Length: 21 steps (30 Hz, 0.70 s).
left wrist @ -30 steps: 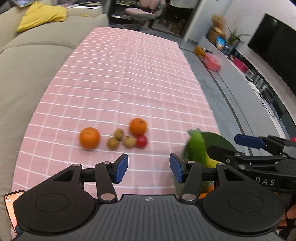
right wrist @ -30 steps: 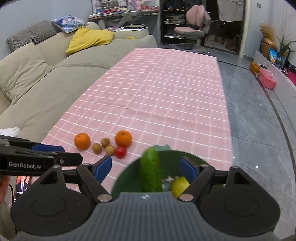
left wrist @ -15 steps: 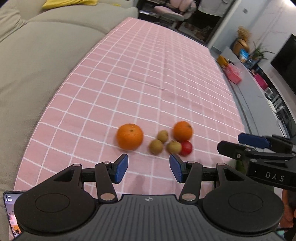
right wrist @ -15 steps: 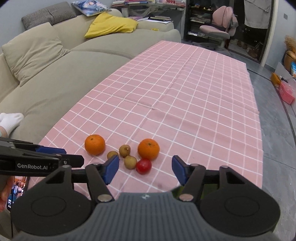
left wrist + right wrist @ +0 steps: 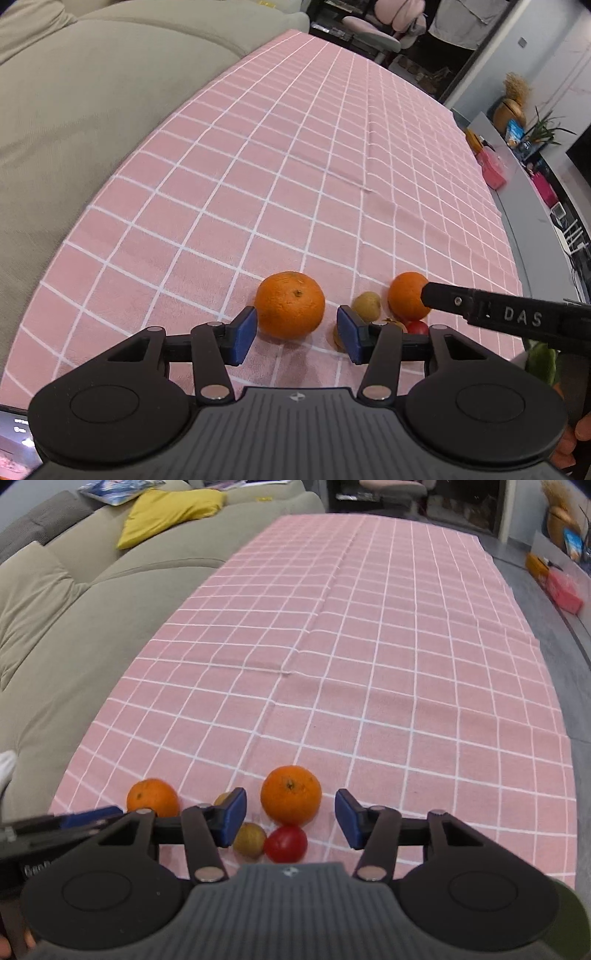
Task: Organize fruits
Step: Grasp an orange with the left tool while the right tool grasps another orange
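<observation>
Both grippers are reaching for an orange apiece, so the step in hand is a paired pickup from the fruit cluster at the near edge of the bench (image 5: 369, 646). Taking the red tomato (image 5: 285, 843) as landmark: the right-hand orange (image 5: 290, 794) sits just behind it, almost touching, and the right gripper (image 5: 290, 821) straddles that orange with its jaws closing, pads not yet pressing on the peel. The left-hand orange (image 5: 290, 304) lies well to the tomato's left, with small brownish fruits (image 5: 249, 839) between; the left gripper (image 5: 295, 334) has it between its jaws, which are also closing, a gap showing on either side. My judgement: each gripper needs to sink a little further so the pads meet the orange's widest part, then close and lift without knocking the small fruits beside the tomato.

The bench wears a pink cloth with a white grid, creased beyond the tomato. A beige sofa (image 5: 74, 635) with a yellow cushion (image 5: 170, 511) runs along its left; a grey floor lies right.
</observation>
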Motion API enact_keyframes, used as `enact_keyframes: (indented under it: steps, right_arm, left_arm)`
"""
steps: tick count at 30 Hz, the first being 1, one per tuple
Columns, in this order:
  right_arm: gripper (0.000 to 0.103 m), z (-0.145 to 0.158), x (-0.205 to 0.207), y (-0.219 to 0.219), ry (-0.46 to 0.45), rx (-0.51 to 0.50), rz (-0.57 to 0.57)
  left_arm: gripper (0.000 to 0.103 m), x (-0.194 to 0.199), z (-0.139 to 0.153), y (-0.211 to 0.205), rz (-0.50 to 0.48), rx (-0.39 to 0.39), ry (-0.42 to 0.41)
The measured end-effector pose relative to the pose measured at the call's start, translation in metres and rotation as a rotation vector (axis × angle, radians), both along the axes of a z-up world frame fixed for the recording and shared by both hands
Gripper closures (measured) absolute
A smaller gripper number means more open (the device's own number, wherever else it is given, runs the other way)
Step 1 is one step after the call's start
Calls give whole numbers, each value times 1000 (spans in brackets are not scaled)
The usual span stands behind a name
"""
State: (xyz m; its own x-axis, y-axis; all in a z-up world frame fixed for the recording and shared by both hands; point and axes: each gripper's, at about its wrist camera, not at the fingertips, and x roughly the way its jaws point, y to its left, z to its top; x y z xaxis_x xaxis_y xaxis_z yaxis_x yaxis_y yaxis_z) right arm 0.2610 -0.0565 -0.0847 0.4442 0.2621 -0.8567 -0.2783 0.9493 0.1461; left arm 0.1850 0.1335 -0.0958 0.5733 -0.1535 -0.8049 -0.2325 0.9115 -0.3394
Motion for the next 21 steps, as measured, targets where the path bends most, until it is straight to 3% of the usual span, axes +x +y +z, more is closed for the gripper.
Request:
enact_keyframes:
  steps: [11,15,21]
  right_arm:
    - [52,-20,22,3,78,19,-43]
    - [60,-26,24,4,105,29,-44]
    - [62,-28,24,2,113,43,-50]
  left_arm:
    - [45,12,-13,0,23,-4,-1]
    - [50,13,-12,-1,15,-2,-11]
    - [51,11,-12,-2,13,0,-20]
